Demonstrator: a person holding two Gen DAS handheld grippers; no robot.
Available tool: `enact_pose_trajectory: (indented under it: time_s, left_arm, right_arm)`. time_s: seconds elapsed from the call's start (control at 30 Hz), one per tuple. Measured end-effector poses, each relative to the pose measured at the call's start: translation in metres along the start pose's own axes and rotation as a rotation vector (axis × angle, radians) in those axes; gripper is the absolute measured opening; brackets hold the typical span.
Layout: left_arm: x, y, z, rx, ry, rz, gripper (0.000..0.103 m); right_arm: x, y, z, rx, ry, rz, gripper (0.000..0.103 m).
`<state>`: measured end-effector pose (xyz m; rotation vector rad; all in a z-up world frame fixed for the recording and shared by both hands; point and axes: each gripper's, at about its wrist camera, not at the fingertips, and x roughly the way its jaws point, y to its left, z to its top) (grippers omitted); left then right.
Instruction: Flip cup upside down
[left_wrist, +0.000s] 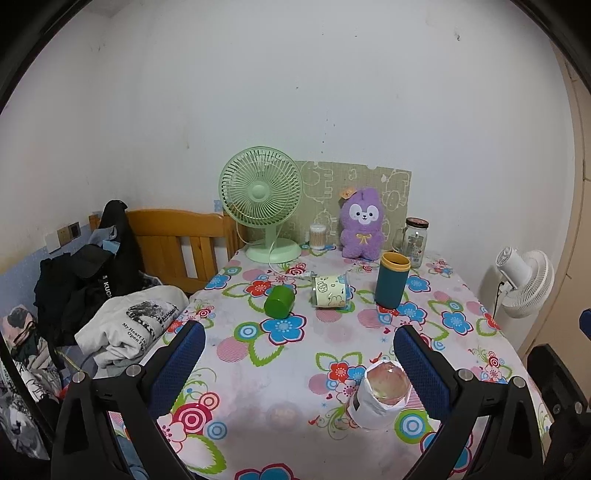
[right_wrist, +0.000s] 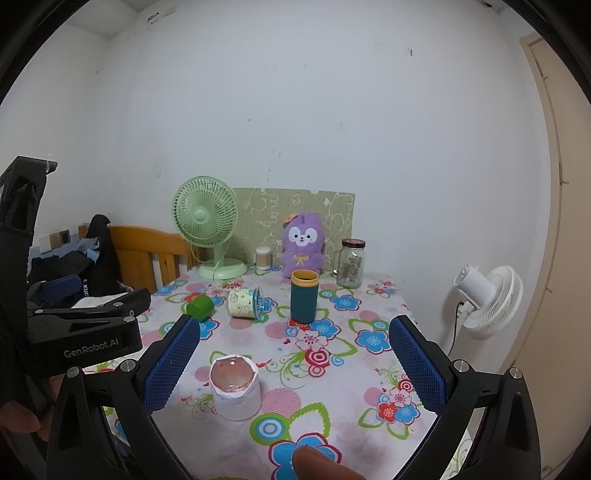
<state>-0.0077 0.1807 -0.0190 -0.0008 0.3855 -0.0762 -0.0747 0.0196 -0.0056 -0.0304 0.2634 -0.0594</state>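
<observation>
The cup wrapped in white paper stands on the worktop, just beside the left finger of the right hand-held gripper. Both hand-held grippers gape wide, the left one too.

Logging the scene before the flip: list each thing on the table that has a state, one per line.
white-wrapped glass cup: upright, mouth up, not held.
teal cup: upright, open at the top.
green cup: lying on its side.
patterned cup: lying on its side.
glass jar: upright, lid on.
green fan: upright.
left gripper: open, holding nothing.
right gripper: open, holding nothing.
</observation>
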Motion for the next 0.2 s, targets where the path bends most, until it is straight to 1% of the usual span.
enact_pose_trajectory:
  time_s: [0.2]
  left_arm:
    - [-0.0007, -0.0001, -0.0006, -0.011, 0.003, -0.002, 0.103]
  right_arm:
    - [0.0026, -0.0005, -0.0012, 0.010, 0.014, -0.010, 0.103]
